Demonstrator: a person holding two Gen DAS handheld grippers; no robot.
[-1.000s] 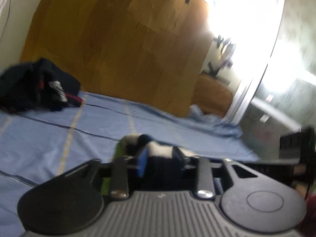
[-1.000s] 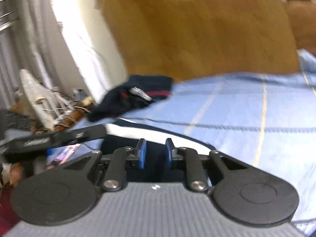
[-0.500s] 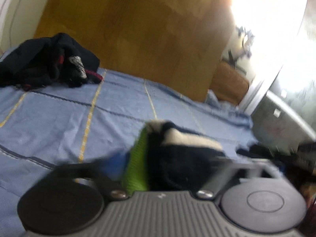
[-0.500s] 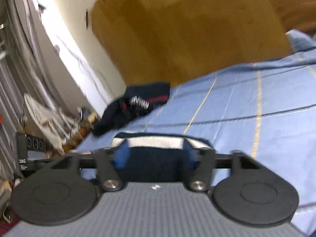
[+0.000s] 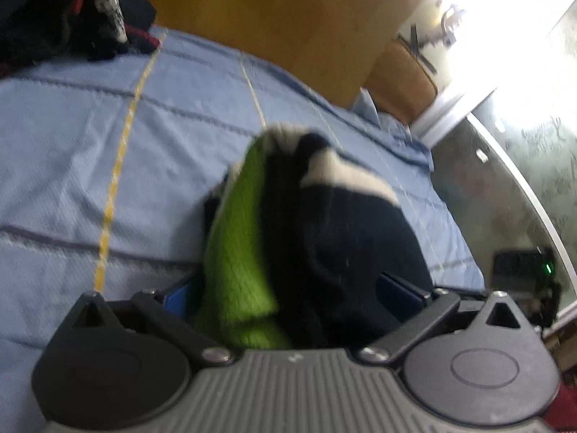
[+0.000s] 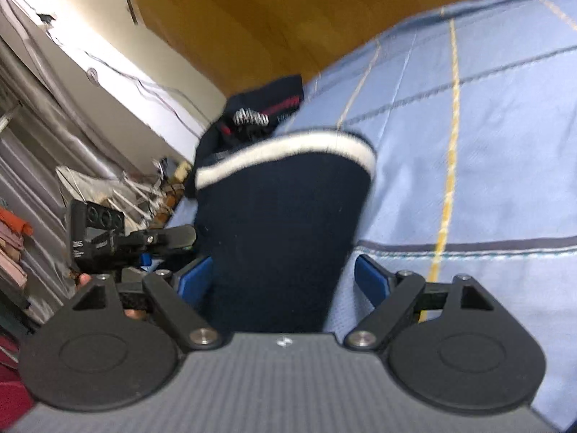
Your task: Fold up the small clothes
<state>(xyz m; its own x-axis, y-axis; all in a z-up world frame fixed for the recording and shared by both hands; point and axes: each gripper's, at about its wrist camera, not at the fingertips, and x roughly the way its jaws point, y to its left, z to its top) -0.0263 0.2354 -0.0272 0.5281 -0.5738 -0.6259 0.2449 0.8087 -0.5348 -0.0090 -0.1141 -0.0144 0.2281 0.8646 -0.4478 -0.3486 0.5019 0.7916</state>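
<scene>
**Mia:** Left gripper [image 5: 294,294] has its blue pads wide apart. The sock bundle [image 5: 317,238] sits between them, dark blue with a white band and a bright green part. The pads do not look like they are pinching it. The jaws have just been opening.

**Ben:** And the right gripper [image 6: 285,281]?

**Mia:** Same thing. Its jaws have just been opening too, and the dark sock end [image 6: 285,223] lies in the gap. One pad has blue sheet showing beside it, so nothing is squeezed there.

**Ben:** So I think they are letting go, to lay it down on the bed sheet [image 5: 72,166].

**Mia:** Yes. To do it well, I would pull both grippers back slowly and straight. Then the pads will not snag the cloth and drag the fold open.

**Ben:** Where does the bundle sit?

**Mia:** Right in front of both grippers, close up, resting on the sheet as far as I can tell. The pile of dark clothes [image 5: 68,21] is far off by the wooden headboard [image 5: 288,14].
</scene>
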